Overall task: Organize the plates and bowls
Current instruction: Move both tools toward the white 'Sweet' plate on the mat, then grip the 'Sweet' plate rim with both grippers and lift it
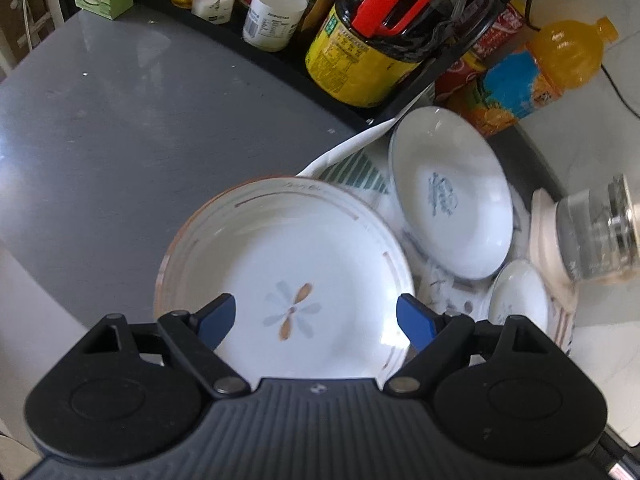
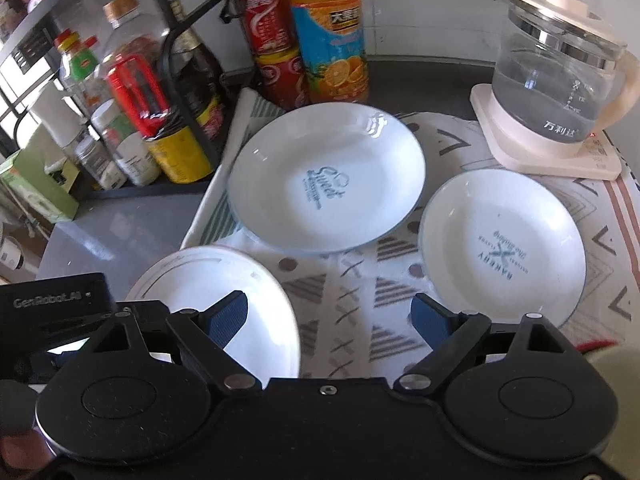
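A white plate with a flower print (image 1: pixel 280 276) lies on the edge of a patterned cloth (image 2: pixel 360 300); it also shows in the right wrist view (image 2: pixel 224 300). My left gripper (image 1: pixel 316 320) hovers open just above its near rim, holding nothing. A white dish with blue "Sweet" lettering (image 2: pixel 326 178) lies behind it, also in the left wrist view (image 1: pixel 450 192). A smaller white dish with blue lettering (image 2: pixel 502 246) lies to the right, also in the left wrist view (image 1: pixel 518 300). My right gripper (image 2: pixel 330 320) is open and empty above the cloth, between the flower plate and the smaller dish.
A black rack (image 2: pixel 188 92) with oil bottles and jars stands at the back left. An orange juice bottle (image 2: pixel 330 36) and red cans (image 2: pixel 276 52) stand behind the dishes. A glass kettle on a cream base (image 2: pixel 556 80) stands back right. Grey countertop (image 1: pixel 120 120) lies left of the cloth.
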`<state>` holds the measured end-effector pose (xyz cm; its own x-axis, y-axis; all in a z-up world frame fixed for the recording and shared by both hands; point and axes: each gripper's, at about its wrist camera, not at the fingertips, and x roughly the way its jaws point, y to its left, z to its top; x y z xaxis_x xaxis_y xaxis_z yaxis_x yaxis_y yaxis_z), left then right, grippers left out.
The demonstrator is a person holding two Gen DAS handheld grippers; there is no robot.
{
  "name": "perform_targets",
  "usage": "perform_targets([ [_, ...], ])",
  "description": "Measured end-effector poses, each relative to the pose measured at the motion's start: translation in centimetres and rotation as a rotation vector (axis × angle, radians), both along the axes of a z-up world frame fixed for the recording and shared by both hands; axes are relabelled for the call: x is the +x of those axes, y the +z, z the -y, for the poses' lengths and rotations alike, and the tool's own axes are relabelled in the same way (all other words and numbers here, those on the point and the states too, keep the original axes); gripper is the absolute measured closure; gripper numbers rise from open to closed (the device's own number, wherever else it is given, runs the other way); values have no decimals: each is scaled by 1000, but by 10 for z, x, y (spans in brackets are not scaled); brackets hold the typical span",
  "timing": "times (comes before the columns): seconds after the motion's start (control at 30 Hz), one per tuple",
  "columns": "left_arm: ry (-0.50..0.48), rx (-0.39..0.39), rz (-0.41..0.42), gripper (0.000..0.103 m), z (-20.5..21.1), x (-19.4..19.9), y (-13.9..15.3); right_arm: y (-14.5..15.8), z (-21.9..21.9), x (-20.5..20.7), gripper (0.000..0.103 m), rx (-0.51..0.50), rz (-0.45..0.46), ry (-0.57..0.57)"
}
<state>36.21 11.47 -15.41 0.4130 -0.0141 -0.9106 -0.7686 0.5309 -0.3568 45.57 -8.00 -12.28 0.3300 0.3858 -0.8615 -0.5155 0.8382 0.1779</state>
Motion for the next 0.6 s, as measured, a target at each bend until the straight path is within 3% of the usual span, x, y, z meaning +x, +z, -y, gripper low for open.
perform_targets([
  [0.13, 38, -15, 47, 18, -2, 13, -6, -5, 4, 22, 21, 10, -14, -8],
  [0.3, 81, -44, 118, 24, -3, 29, -12, -20, 17, 53, 38, 56, -84, -56],
  [0.5, 124, -91, 183, 46, -7, 50, -24, -43, 33, 83, 56, 112, -159, -125],
  [0.6, 144, -122, 196, 56, -12, 59, -34, -52, 38, 96, 60, 143, -211, -156],
])
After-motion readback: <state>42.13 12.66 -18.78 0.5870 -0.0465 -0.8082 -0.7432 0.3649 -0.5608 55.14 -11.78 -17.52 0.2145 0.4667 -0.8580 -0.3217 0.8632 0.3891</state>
